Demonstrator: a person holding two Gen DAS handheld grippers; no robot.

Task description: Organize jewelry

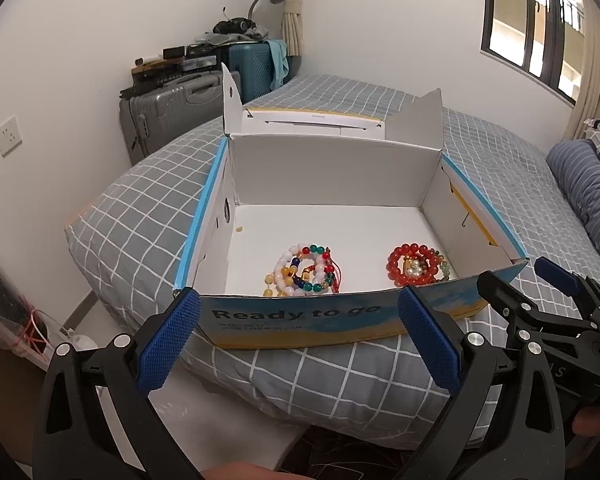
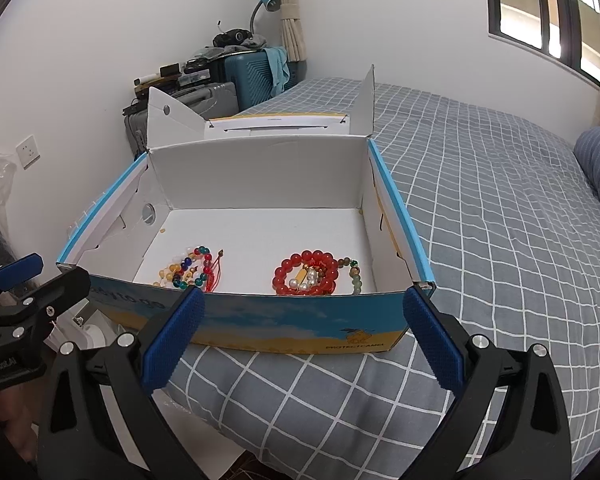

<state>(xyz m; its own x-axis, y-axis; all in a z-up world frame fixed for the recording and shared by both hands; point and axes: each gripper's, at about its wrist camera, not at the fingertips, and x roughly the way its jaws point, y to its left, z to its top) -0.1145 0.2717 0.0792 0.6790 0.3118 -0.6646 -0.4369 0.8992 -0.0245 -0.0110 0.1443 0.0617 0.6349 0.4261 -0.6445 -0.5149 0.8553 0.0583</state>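
I held my left gripper (image 1: 298, 344) and my right gripper (image 2: 304, 340) side by side just short of the near wall of the open cardboard box (image 1: 300, 320), which sat on the checked bed cover (image 1: 340, 384). Both sets of jaws stood wide apart and gripped nothing. The jewelry already lay on the box floor in 2 heaps: a multicoloured bead bunch (image 1: 304, 270) on the left and a red bead bracelet (image 1: 414, 264) on the right, the 2 well apart. The red one seemed to ring some pearls and a green strand, though the near wall hid the lower edge, so I could not be sure. I judged the sorting was close to done or paused between picks. The next move would call for reaching over the wall and closing lightly on 1 strand without snagging its neighbours.
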